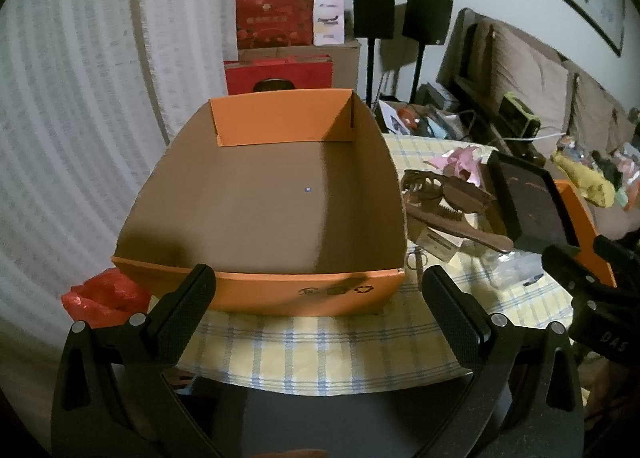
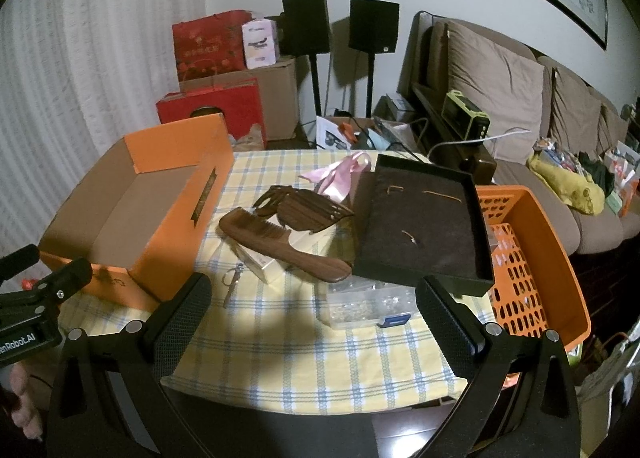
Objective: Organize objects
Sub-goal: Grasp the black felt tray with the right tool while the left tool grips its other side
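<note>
Both grippers hang wide open with nothing in them, the left gripper right at the near wall of the empty orange box and the right gripper over the checked surface. Past it lie a wooden comb, a black tray and an orange basket.

One orange box, two wooden combs, one black tray, perhaps one scissors.

An open orange cardboard box sits on a yellow checked tablecloth, the left gripper hanging wide-jawed before its near wall. Wooden combs and a black tray lie beside it.
</note>
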`<state>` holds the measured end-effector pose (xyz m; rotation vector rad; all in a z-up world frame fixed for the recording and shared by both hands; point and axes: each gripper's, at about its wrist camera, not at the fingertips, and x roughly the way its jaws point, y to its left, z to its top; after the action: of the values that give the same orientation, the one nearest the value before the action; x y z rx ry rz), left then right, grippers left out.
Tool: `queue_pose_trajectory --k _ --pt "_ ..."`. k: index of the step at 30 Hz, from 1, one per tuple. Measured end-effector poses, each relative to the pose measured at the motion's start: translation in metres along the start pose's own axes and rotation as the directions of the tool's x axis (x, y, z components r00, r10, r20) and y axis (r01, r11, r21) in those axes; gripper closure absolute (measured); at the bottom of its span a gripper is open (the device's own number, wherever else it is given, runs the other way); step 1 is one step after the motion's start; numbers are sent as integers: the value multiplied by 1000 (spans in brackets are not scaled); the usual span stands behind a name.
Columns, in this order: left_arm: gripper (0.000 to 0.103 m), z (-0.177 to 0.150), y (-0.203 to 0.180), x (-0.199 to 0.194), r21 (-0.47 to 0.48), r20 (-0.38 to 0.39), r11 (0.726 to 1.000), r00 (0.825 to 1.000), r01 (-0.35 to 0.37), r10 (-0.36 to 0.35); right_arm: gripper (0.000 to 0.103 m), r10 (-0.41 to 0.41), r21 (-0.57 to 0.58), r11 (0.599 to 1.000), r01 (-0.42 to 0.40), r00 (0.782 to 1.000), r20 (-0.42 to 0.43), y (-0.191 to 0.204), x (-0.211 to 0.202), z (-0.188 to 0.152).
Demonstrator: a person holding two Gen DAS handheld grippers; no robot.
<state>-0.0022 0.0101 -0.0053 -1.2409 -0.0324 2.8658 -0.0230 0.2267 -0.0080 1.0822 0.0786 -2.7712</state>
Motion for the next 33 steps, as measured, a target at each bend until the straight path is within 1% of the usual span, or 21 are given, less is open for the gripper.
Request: queue_pose_trajectory --k 9,16,21,30,33 --pt "0 3 -11 7 21 -5 1000 1000 14 -14 0 -16 15 1000 16 1000 -4 -13 3 -1" --pt "0 8 -27 15 64 2 996 998 59 -59 0 -43 34 998 43 999 -4 -23 5 0" --pt "0 15 -39 18 93 30 993 997 74 -77 0 -74 65 995 74 997 -3 -40 9 2" --pt "1 24 -70 31 132 17 980 988 149 -153 0 -136 116 984 137 991 -13 -77 18 4" --pt "2 28 -82 36 149 19 976 986 159 -164 0 -158 130 979 159 987 -17 -90 22 5"
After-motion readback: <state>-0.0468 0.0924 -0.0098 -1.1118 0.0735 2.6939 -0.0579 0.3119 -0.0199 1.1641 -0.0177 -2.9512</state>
